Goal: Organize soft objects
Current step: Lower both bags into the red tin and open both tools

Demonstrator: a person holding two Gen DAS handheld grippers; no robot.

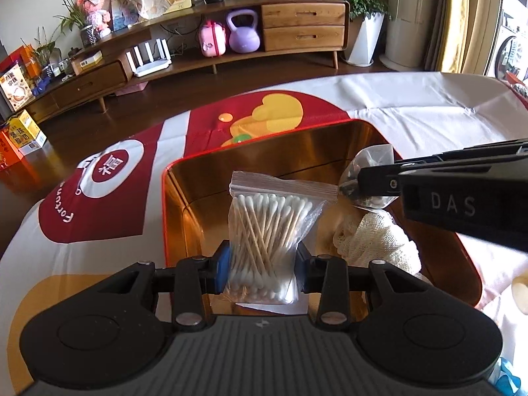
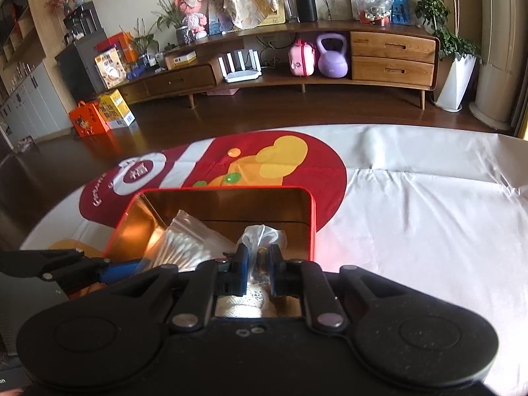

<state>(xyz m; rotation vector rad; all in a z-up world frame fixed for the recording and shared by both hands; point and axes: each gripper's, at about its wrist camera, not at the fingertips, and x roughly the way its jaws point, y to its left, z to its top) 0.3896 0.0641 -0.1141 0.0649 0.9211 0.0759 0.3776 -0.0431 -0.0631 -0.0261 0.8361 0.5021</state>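
Holding a clear zip-top bag of wooden-stemmed cotton swabs (image 1: 264, 231) upright, my left gripper (image 1: 262, 264) has its blue pads pressed into the bag's lower half from both sides, so the plastic pinches in at the waist. The bag hangs over the open mouth of a red metal tin with a gold mirrored inside (image 1: 198, 198); whether its bottom touches the tin floor I cannot tell. In the right wrist view the same bag shows at about ten o'clock from my right gripper (image 2: 257, 264), inside the tin's left part.

My right gripper is clamped on a small crumpled clear plastic bag with dark bits inside (image 2: 262, 234), the jaws nearly together with the film bunched between them. From the left wrist view that gripper comes in from three o'clock, its tip over the tin's right side.

Below it, at about four o'clock from the swab bag, a cream knitted mesh cloth (image 1: 373, 241) lies in the tin.

The tin rests on a white tablecloth with a red and yellow print (image 2: 429, 214). At twelve o'clock, across a dark wooden floor, stands a long wooden sideboard (image 2: 392, 56) with a lilac kettlebell (image 2: 331, 56) in it.
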